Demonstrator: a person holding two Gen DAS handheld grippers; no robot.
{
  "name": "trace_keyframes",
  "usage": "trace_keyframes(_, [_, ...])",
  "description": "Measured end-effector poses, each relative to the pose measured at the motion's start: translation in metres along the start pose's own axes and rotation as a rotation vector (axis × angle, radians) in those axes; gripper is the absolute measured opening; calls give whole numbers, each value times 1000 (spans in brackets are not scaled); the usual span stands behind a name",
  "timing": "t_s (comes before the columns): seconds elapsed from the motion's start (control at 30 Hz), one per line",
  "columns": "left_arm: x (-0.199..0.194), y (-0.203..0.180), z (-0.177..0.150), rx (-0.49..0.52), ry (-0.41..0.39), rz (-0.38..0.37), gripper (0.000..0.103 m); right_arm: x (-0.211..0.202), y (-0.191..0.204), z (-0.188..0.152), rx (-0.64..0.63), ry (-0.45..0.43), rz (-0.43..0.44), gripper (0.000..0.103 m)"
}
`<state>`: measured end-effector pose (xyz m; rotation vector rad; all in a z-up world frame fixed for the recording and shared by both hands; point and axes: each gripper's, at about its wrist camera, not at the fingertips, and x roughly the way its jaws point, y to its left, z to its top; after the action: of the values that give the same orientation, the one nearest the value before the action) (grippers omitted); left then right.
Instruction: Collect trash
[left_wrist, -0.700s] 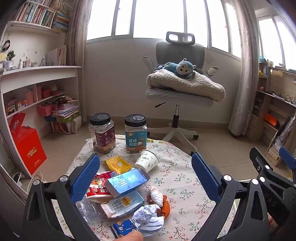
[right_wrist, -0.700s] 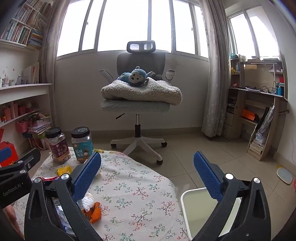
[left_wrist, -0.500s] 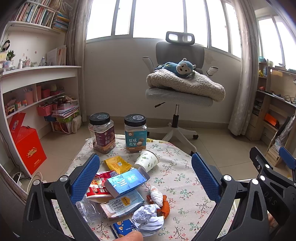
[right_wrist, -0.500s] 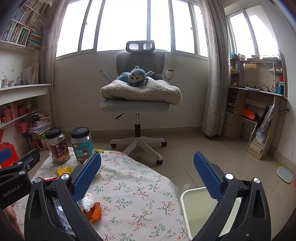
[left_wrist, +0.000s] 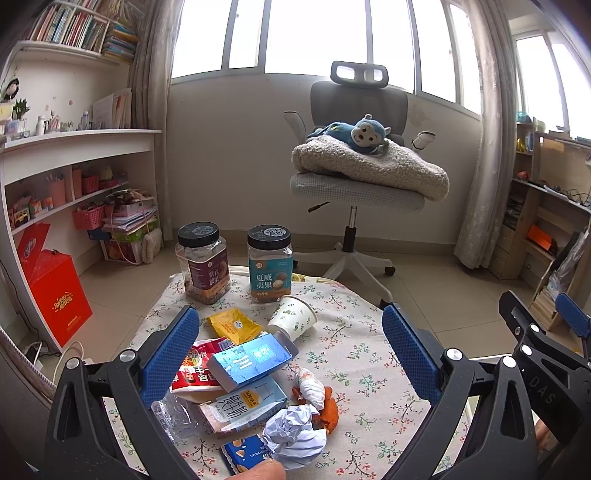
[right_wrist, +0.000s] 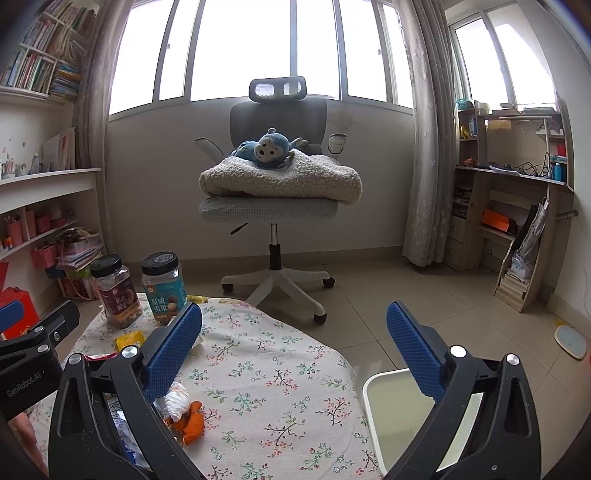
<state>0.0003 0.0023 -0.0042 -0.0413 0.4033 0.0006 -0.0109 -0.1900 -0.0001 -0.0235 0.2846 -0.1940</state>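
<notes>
A heap of trash lies on the floral table: a blue carton, a tipped paper cup, a yellow packet, a red wrapper, a snack box, crumpled paper and orange peel with a white wad. My left gripper is open and empty above the heap. My right gripper is open and empty over the table's right side. A white bin stands on the floor to the right of the table. The peel also shows in the right wrist view.
Two lidded snack jars stand at the table's far edge. An office chair with a blanket and plush monkey is behind. Shelves line the left wall, a red box sits on the floor, and a desk stands right.
</notes>
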Motion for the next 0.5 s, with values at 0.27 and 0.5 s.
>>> trace_keyframes(0.27, [0, 0, -1, 9, -4, 3, 97, 0, 0, 0, -2, 4, -2, 96])
trace_keyframes(0.5, [0, 0, -1, 8, -6, 2, 97, 1, -1, -2, 24, 7, 7, 96])
